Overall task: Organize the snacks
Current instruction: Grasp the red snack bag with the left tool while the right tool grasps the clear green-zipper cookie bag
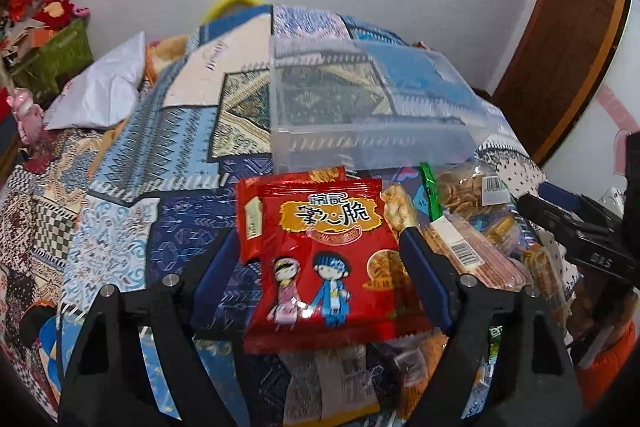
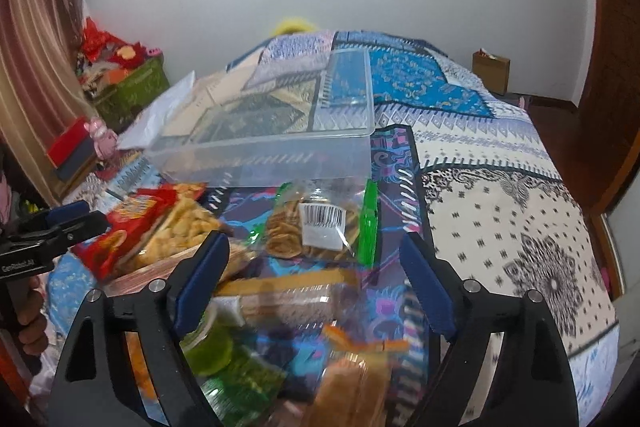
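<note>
Snacks heaped on the patchwork bedspread (image 2: 500, 211), just before the clear plastic bin (image 1: 360, 147).

I'm holding my left gripper (image 1: 320, 251) spread wide around the red snack packet (image 1: 328, 255) — the blue pads are flanking it, and I cannot tell whether they touch. My right gripper (image 2: 316, 279) is gaping too, gripping nothing, hanging over the blurred pile — the clear bag of round crackers (image 2: 316, 227) is lying just beyond its fingertips, near the bin.
</note>
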A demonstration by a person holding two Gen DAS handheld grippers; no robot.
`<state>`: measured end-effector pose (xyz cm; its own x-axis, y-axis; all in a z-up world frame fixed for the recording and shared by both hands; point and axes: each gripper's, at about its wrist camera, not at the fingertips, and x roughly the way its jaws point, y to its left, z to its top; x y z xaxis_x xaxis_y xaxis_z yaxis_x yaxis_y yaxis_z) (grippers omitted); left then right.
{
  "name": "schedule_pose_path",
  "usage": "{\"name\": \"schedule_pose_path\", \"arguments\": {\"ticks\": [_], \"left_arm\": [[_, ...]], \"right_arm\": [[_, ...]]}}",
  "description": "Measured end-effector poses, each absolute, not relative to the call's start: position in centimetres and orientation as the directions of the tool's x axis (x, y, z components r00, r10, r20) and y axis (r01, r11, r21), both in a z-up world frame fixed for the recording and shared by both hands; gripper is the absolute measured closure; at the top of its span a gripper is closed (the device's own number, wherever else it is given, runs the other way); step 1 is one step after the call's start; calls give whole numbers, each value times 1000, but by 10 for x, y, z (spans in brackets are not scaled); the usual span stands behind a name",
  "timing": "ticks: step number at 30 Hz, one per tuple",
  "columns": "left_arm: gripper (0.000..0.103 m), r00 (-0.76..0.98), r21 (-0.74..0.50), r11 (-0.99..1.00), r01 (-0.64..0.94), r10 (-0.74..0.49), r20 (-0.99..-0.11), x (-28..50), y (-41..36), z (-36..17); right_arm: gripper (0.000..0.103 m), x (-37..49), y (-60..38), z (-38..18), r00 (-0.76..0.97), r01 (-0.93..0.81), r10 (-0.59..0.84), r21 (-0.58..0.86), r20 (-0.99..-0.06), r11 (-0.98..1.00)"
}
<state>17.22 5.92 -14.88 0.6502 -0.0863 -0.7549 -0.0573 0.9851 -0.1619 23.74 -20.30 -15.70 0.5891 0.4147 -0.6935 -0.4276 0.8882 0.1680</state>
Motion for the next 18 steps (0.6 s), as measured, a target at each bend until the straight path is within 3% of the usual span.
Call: {"name": "schedule_pose_path", "arguments": {"ticks": [4, 18], "left_arm": [[21, 591, -179, 984, -20, -133, -796, 186, 54, -158], [21, 564, -72, 997, -4, -57, -824, 193, 47, -174]], "right_arm": [[18, 259, -193, -167, 534, -455, 427, 177, -730, 873], [21, 295, -174, -186, 383, -537, 380, 132, -842, 833]]}}
